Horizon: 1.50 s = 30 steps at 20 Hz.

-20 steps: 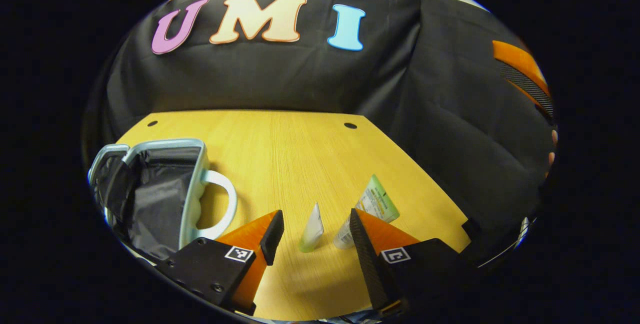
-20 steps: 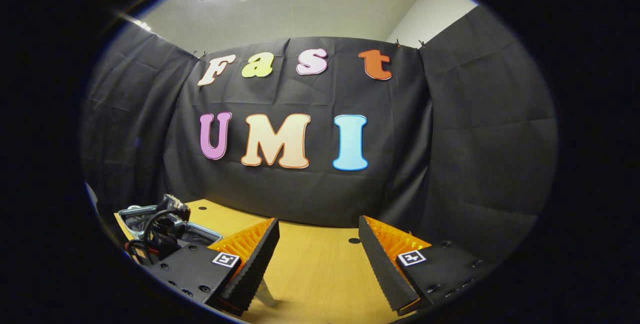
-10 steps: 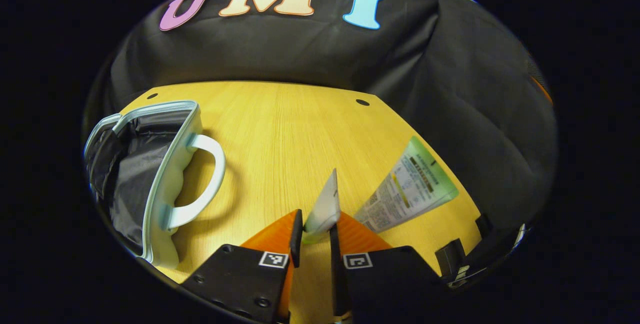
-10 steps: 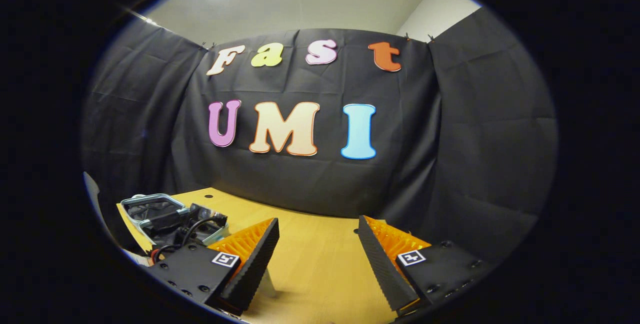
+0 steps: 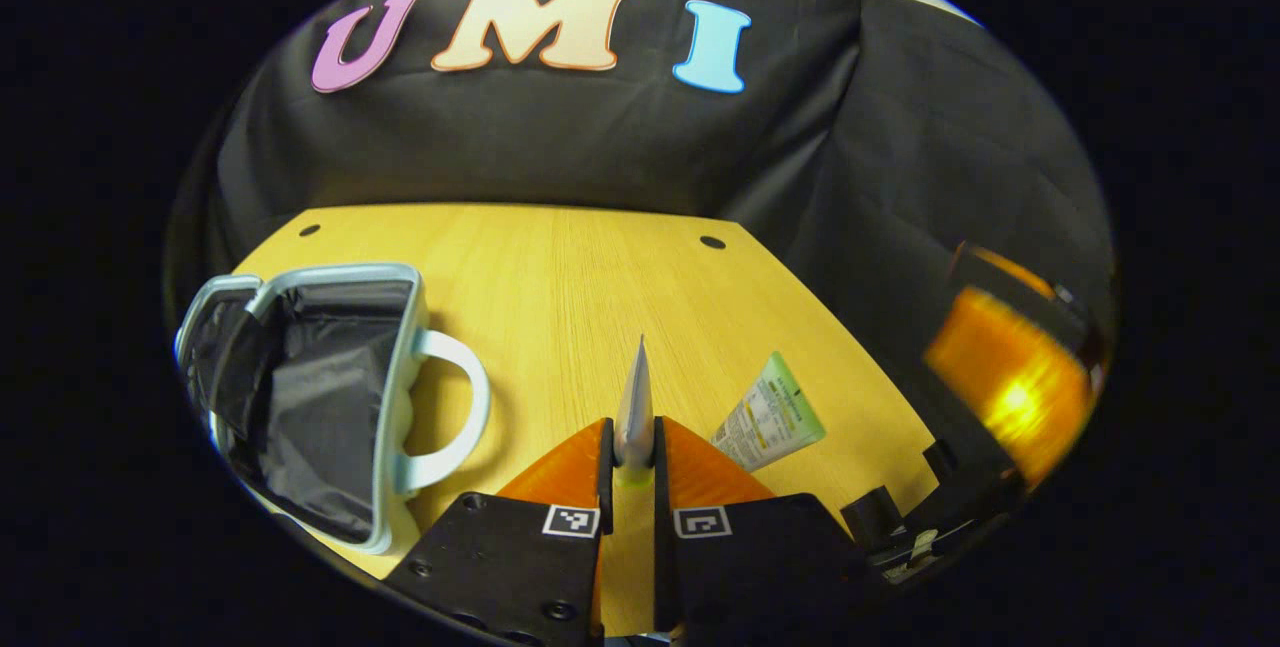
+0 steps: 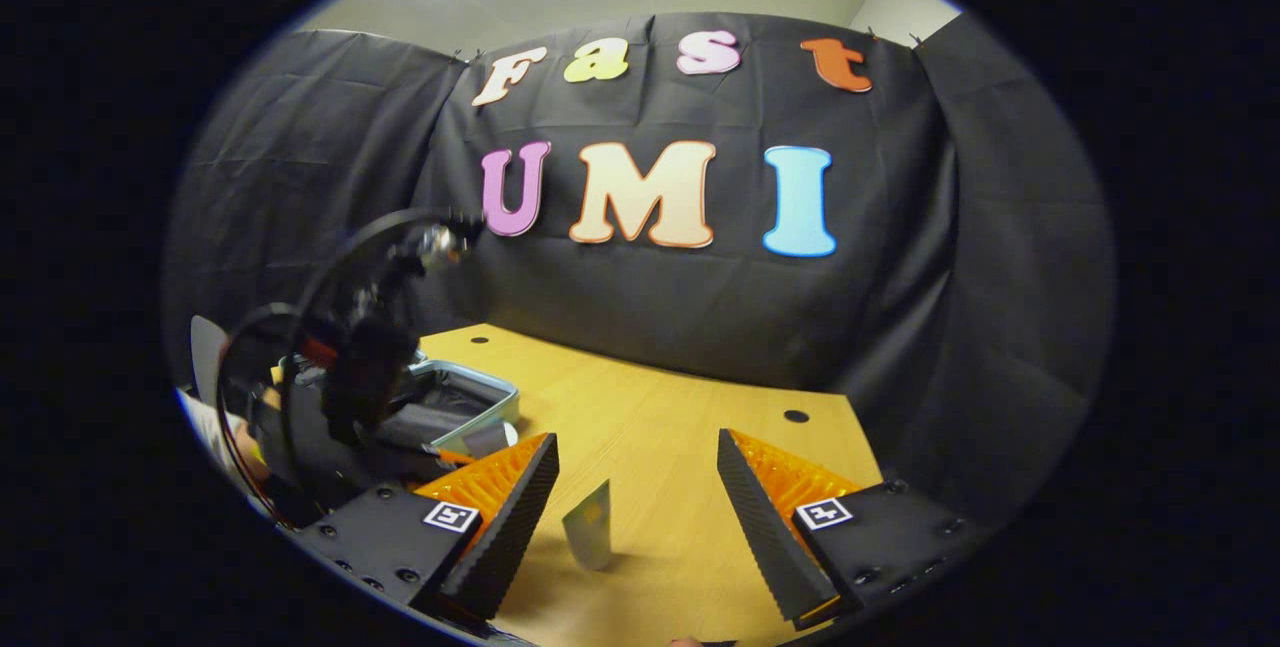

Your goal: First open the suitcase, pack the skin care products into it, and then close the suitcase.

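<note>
Left gripper view: a yellow wooden table (image 5: 600,267) holds an open suitcase (image 5: 310,397) at the left, lined in dark fabric, its handle (image 5: 455,412) facing right. The left gripper (image 5: 632,457) is clamped on a slim pale tube (image 5: 635,407), whose long axis points away along the fingers; the suitcase lies to its left. A green tube (image 5: 770,412) lies flat just right. In the right gripper view, the right gripper (image 6: 635,502) gapes wide, a tube (image 6: 590,532) on the table between its fingers.
</note>
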Motion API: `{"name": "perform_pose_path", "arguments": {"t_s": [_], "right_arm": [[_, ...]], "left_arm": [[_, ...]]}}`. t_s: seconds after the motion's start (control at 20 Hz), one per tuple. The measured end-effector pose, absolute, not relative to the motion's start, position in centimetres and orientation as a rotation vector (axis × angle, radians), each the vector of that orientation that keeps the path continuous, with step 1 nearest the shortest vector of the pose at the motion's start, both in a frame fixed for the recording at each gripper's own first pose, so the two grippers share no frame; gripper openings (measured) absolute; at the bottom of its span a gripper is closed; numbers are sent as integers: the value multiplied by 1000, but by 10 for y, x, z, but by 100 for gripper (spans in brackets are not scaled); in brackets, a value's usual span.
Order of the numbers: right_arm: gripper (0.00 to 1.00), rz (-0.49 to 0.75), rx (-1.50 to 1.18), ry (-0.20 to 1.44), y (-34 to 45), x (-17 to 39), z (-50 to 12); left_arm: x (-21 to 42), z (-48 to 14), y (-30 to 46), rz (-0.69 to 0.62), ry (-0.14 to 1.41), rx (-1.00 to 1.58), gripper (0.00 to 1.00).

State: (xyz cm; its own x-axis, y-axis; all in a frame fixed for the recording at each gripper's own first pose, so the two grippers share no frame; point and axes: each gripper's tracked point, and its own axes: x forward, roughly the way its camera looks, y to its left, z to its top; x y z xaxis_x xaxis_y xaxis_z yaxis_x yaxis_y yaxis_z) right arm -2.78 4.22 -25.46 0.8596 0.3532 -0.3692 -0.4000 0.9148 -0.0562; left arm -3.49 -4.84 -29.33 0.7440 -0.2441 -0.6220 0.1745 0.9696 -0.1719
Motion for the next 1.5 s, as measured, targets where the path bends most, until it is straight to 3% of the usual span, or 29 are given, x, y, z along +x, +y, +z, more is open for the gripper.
{"name": "perform_pose_path", "arguments": {"t_s": [0.35,0.75,0.9,0.95,1.0,1.1,1.15,1.3,1.5], "right_arm": [[99,433,-117,518,58,-39,-338],[99,404,-100,691,51,-42,-414],[68,412,-101,680,56,-39,-415],[64,403,-114,677,56,-38,-416],[43,402,-126,672,57,-37,-417],[27,409,-128,679,61,-38,-416],[28,399,-135,681,59,-36,-417],[14,418,-108,703,66,-37,-410],[17,418,-80,709,81,-30,-386]], "left_arm": [[-51,-239,-12,-143,627,-92,12],[-88,-220,27,-22,633,-111,13],[-98,-223,43,30,650,-123,12],[-100,-223,46,41,652,-129,13],[-102,-223,51,55,650,-126,13],[-103,-224,62,75,656,-116,12],[-102,-224,66,81,660,-118,13],[-98,-227,83,97,677,-129,13],[-91,-242,122,126,741,-96,13]]}}
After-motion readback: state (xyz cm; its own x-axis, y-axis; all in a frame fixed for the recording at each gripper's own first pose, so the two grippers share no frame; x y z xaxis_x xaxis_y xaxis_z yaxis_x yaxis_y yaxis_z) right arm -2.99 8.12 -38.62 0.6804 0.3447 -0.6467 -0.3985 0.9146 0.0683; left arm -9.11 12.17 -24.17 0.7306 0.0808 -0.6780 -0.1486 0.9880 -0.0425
